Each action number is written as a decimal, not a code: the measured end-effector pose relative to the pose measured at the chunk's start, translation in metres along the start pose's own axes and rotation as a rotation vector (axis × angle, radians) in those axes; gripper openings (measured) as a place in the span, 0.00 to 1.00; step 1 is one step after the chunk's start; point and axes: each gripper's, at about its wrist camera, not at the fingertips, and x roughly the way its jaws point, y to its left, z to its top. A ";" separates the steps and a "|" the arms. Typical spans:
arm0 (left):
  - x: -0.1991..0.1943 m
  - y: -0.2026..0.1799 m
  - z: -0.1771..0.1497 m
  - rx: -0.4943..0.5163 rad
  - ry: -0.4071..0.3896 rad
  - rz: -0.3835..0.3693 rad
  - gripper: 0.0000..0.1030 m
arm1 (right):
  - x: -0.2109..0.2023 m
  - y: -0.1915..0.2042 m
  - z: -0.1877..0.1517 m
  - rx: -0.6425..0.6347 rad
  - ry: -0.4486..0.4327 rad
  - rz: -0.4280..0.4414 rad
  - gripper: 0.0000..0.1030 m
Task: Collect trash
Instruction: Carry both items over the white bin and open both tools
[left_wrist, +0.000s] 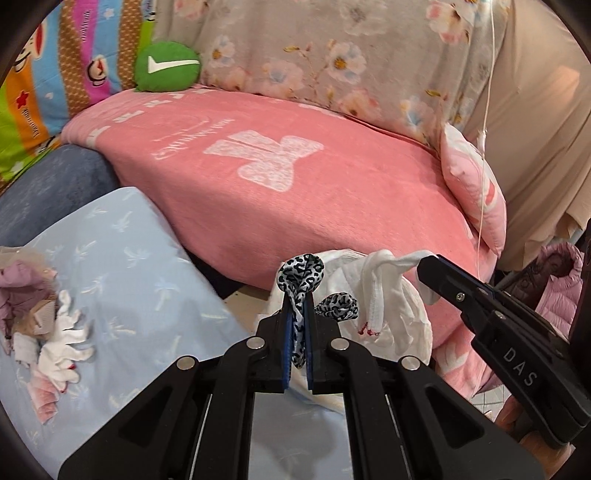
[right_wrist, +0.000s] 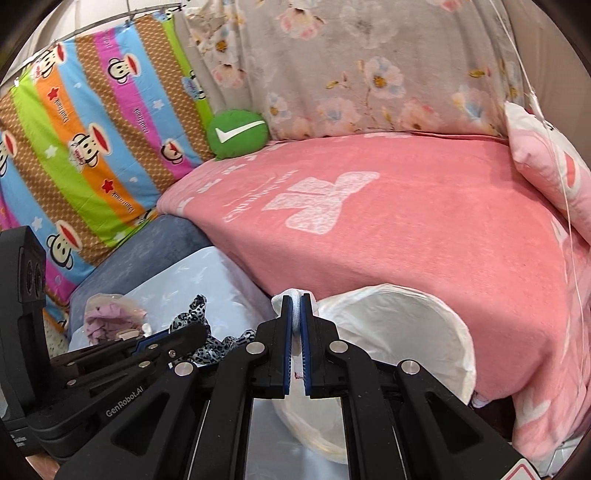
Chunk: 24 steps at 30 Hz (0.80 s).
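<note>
Left gripper (left_wrist: 298, 325) clamped tight on a spotted cloth strip (left_wrist: 301, 280), black and white like a leopard. Right gripper (right_wrist: 296, 314) clamped tight on a white cloth piece (right_wrist: 296, 321) with a tiny red mark.

From the left wrist view: the white cloth piece (left_wrist: 384, 273) in full, twisted and hanging from the right gripper (left_wrist: 424, 267), just above the white trash bag (left_wrist: 410, 314). A second loop of the spotted strip just beside the left fingers. More scraps (left_wrist: 55, 332) piled on a pale blue sheet (left_wrist: 129, 258) at the left: white, pink and purple bits. A pink puffy jacket (left_wrist: 557, 280) far right.

From the right wrist view: the trash bag (right_wrist: 399, 339) wide open, round mouth showing, right below and beside the right gripper. Left gripper (right_wrist: 195, 332) seen from the side, with the spotted strip (right_wrist: 214, 347) trailing from it. Scraps (right_wrist: 107, 321) only partly seen.

All around: a pink blanket (left_wrist: 295, 184) with a big white letter over a bed. A green round cushion (left_wrist: 166, 66) with a white tick at the back. A flowery grey cover (left_wrist: 332, 55) behind. A striped monkey sheet (right_wrist: 92, 129) hanging at the left. A pink and white pillow (left_wrist: 476, 188) at the right.
</note>
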 end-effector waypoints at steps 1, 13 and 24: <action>0.004 -0.005 -0.001 0.008 0.006 -0.005 0.05 | 0.001 -0.006 -0.001 0.010 0.003 -0.008 0.04; 0.052 -0.031 -0.012 0.048 0.082 -0.013 0.05 | 0.025 -0.039 -0.025 0.089 0.052 -0.049 0.04; 0.070 -0.045 -0.013 0.059 0.103 0.017 0.05 | 0.032 -0.061 -0.020 0.140 0.044 -0.048 0.04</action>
